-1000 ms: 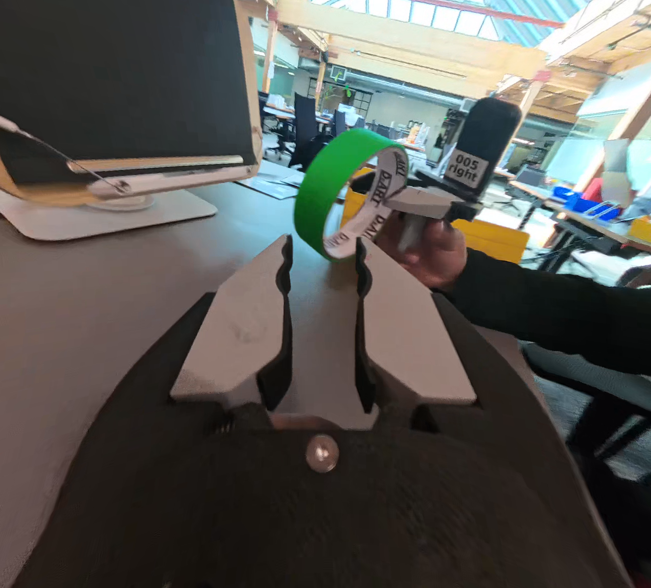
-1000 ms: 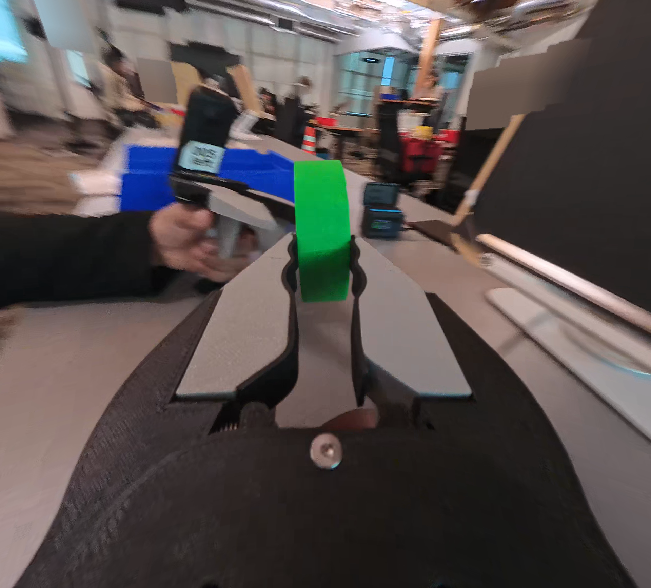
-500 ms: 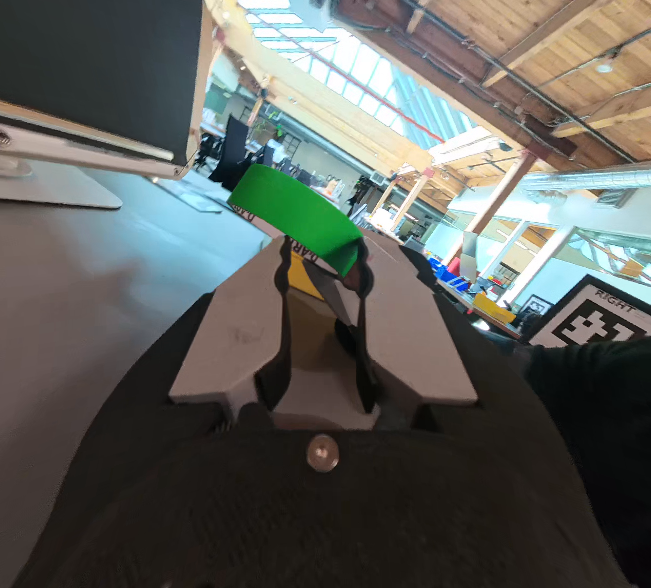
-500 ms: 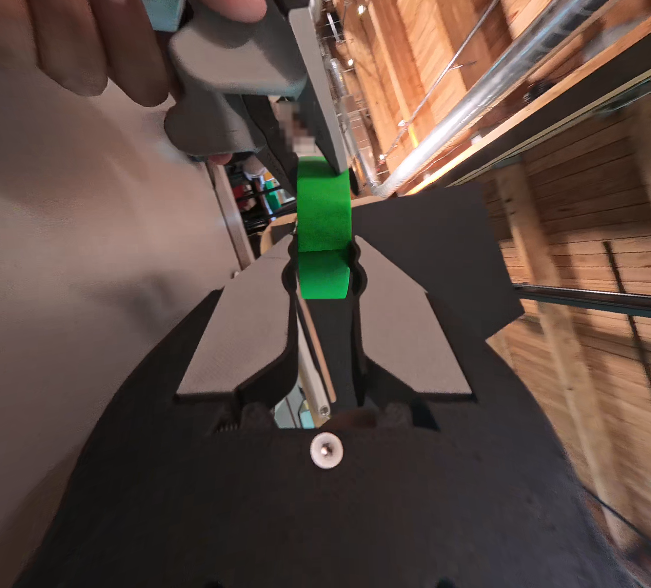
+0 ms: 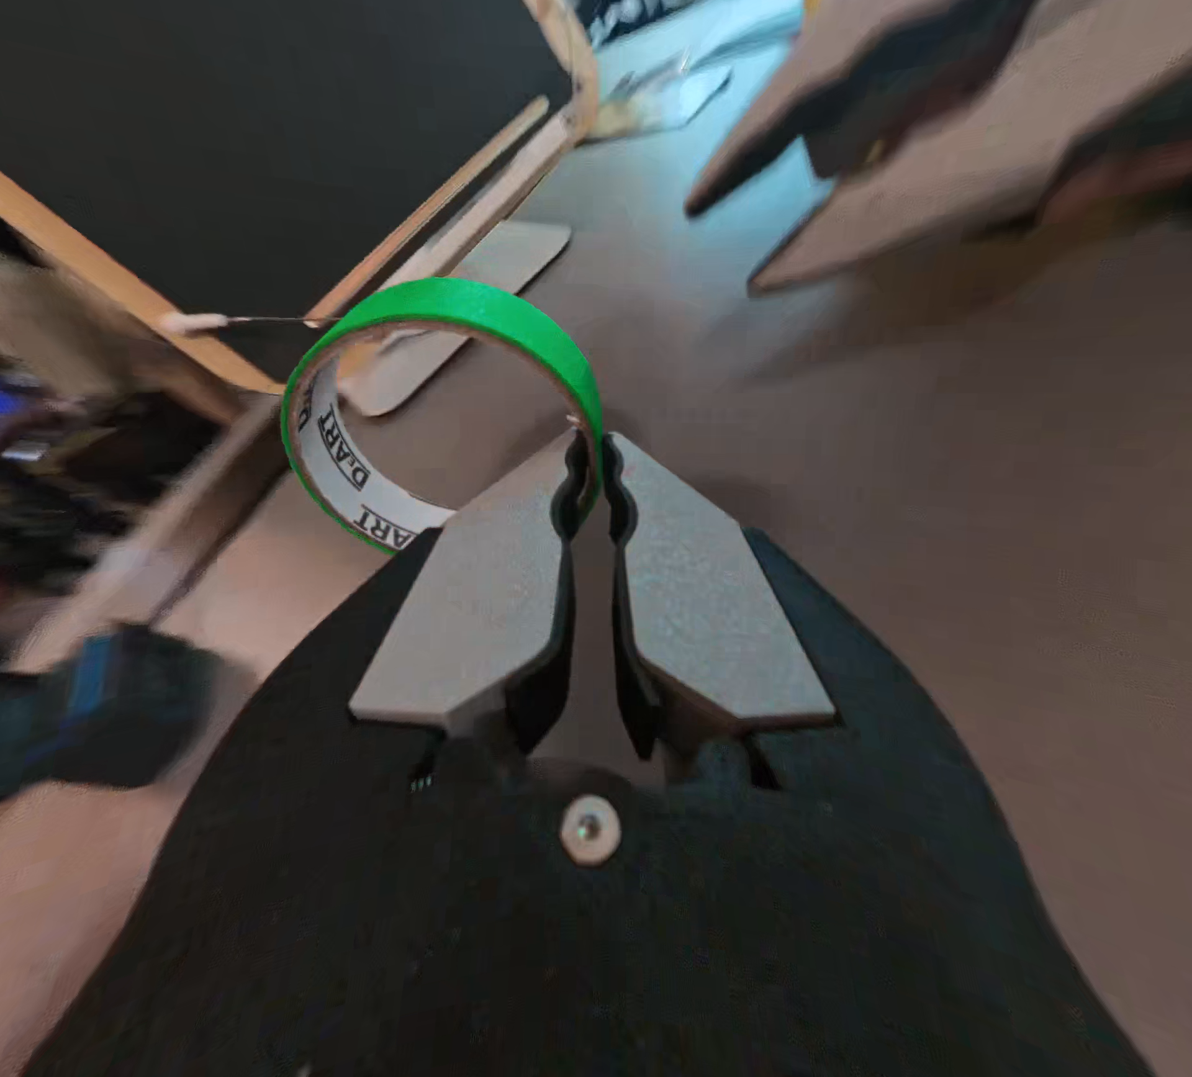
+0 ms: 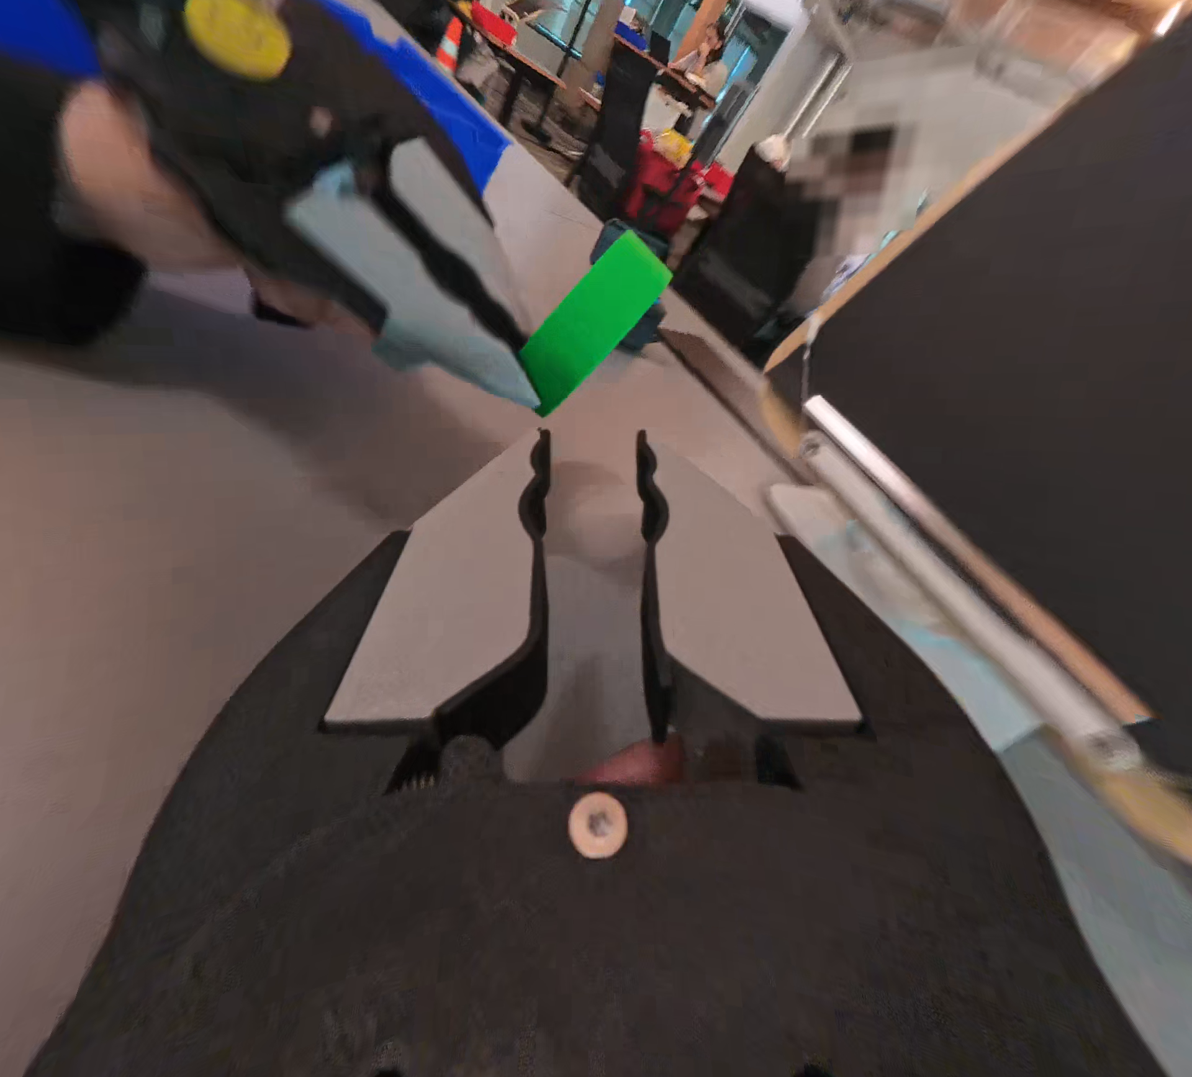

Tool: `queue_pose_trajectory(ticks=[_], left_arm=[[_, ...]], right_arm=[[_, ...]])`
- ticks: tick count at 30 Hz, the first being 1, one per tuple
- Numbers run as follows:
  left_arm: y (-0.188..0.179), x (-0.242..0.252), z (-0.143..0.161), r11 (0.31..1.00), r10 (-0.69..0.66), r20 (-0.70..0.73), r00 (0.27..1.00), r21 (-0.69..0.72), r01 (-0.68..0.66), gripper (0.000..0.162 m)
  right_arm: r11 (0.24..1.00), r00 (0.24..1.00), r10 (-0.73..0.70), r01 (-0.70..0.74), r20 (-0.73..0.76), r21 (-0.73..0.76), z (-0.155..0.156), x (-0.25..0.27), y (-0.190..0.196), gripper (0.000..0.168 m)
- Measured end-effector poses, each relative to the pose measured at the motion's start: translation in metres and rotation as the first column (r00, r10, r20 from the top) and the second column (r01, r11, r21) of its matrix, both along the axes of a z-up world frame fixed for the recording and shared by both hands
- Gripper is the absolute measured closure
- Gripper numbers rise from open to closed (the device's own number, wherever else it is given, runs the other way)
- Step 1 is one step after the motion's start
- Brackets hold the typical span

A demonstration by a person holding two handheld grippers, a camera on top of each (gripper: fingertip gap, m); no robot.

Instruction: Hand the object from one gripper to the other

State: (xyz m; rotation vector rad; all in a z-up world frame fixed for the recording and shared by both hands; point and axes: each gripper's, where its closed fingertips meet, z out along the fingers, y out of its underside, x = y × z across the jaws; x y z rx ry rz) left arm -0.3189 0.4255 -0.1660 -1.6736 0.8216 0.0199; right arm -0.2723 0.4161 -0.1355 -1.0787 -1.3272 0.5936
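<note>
Tape roll [image 5: 445, 304] pinched in left hand-held gripper [image 5: 588, 446], background blurred

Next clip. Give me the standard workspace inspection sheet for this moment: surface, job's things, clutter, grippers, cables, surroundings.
Surface: grey-brown table, mostly bare.
Job's things: green tape roll, off the table, pinched through its wall at one side.
Clutter: flat white stand base under a dark board with a wooden edge; small dark case, partly hidden behind the roll.
Grippers: left gripper shut on the green tape roll; right gripper open and empty, fingertips just short of the roll.
Cables: one thin wire by the board's lower edge.
Surroundings: open office with desks, chairs and blue bins; a mosaic patch covers part of the background.
</note>
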Motion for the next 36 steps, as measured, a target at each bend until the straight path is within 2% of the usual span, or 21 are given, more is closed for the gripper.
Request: queue_pose_trajectory(ticks=[2, 3, 6, 9, 11, 16, 17, 19, 20, 22, 24, 26, 28, 30, 33, 36], left_arm=[[0.005, -0.004, -0.016, 0.996, 0.059, -0.274, 0.960, 0.087, -0.036, 0.160], [0.005, -0.001, -0.024, 0.995, 0.058, -0.365, 0.929, 0.099, -0.023, 0.160], [0.007, 0.008, -0.031, 0.988, 0.075, -0.502, 0.862, 0.152, 0.003, 0.160], [0.008, 0.012, -0.023, 0.962, 0.140, -0.631, 0.763, 0.268, 0.045, 0.160], [0.008, 0.014, -0.021, 0.945, 0.183, -0.700, 0.691, 0.318, 0.073, 0.160], [0.009, 0.023, -0.034, 0.939, 0.198, -0.809, 0.553, 0.319, 0.130, 0.160], [0.009, 0.027, -0.034, 0.935, 0.199, -0.817, 0.541, 0.324, 0.146, 0.160], [0.008, 0.033, -0.036, 0.933, 0.199, -0.811, 0.551, 0.329, 0.147, 0.160], [0.008, 0.035, -0.036, 0.935, 0.197, -0.789, 0.582, 0.330, 0.131, 0.160], [0.007, 0.038, -0.031, 0.943, 0.165, -0.695, 0.700, 0.319, 0.094, 0.158], [0.005, 0.037, -0.022, 0.957, 0.122, -0.536, 0.836, 0.286, 0.043, 0.151], [0.006, 0.029, -0.013, 0.972, 0.099, -0.352, 0.931, 0.234, -0.014, 0.149], [0.009, 0.015, -0.008, 0.981, 0.110, -0.206, 0.972, 0.180, -0.072, 0.148], [0.015, -0.005, -0.006, 0.974, 0.176, -0.154, 0.972, 0.168, -0.150, 0.150], [0.023, -0.028, -0.014, 0.959, 0.264, -0.198, 0.944, 0.158, -0.236, 0.153], [0.025, -0.036, -0.016, 0.948, 0.305, -0.231, 0.924, 0.168, -0.271, 0.154]], right_arm=[[0.966, 0.997, 0.051, -0.062, -0.051, -0.251, 0.001, 0.002, 0.005, 0.131], [0.927, 0.993, 0.082, -0.107, -0.085, -0.360, 0.002, 0.003, 0.005, 0.128], [0.796, 0.977, 0.110, -0.195, -0.181, -0.574, 0.008, 0.005, 0.009, 0.124], [0.730, 0.969, 0.110, -0.231, -0.222, -0.643, 0.009, 0.006, 0.013, 0.122], [0.723, 0.967, 0.117, -0.239, -0.226, -0.648, 0.008, 0.005, 0.010, 0.121], [0.735, 0.976, 0.124, -0.212, -0.180, -0.644, -0.001, -0.004, 0.003, 0.113], [0.743, 0.980, 0.118, -0.195, -0.161, -0.640, -0.005, -0.006, 0.004, 0.116], [0.775, 0.988, 0.090, -0.147, -0.123, -0.614, -0.010, -0.007, 0.008, 0.144], [0.788, 0.990, 0.083, -0.138, -0.118, -0.600, -0.009, -0.006, 0.011, 0.143], [0.800, 0.990, 0.065, -0.126, -0.125, -0.586, -0.004, -0.003, 0.016, 0.144], [0.850, 0.990, 0.003, -0.076, -0.139, -0.521, 0.005, 0.005, 0.028, 0.144], [0.925, 0.992, -0.073, 0.030, -0.100, -0.380, 0.009, 0.014, 0.040, 0.144], [0.976, 0.988, -0.148, 0.138, -0.048, -0.169, 0.012, 0.020, 0.045, 0.144], [0.977, 0.978, -0.208, 0.208, -0.005, 0.046, 0.015, 0.021, 0.043, 0.144], [0.889, 0.942, -0.334, 0.317, -0.005, 0.330, 0.025, 0.026, 0.041, 0.144], [0.662, 0.881, -0.458, 0.428, -0.119, 0.615, 0.060, 0.038, 0.028, 0.144]])
